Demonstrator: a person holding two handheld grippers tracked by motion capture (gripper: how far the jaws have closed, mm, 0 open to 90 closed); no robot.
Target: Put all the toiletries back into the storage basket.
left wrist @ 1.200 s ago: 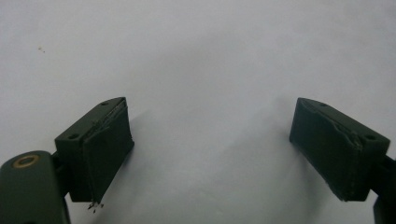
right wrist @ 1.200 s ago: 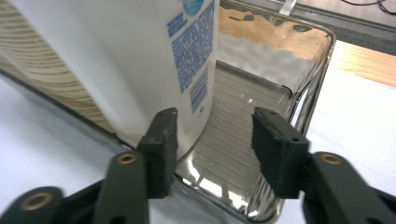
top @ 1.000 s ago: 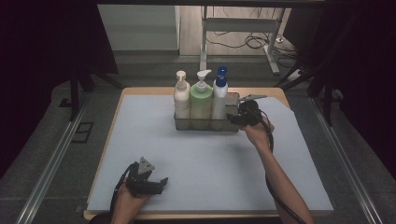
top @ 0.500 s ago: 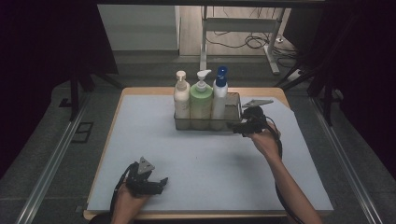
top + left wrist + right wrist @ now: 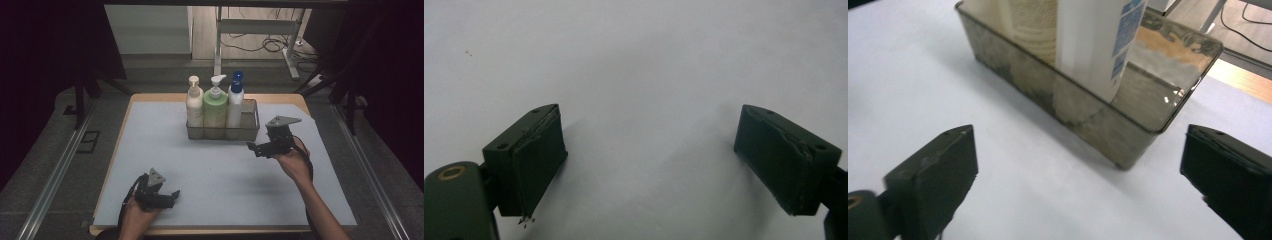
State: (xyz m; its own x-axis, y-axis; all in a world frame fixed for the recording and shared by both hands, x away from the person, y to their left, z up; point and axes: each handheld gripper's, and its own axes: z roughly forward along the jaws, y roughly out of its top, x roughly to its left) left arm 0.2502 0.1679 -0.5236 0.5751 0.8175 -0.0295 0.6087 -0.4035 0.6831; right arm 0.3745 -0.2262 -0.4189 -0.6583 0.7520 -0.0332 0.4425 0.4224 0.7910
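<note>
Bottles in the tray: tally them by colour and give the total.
Cream bottle: 1
Green bottle: 1
White bottle with blue cap: 1
Total: 3, all upright in the tray.

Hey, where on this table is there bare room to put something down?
Bare mat lies between the tray and the left gripper, and left of the tray. The tray is crowded with three bottles; the open right gripper hovers beside it.
</note>
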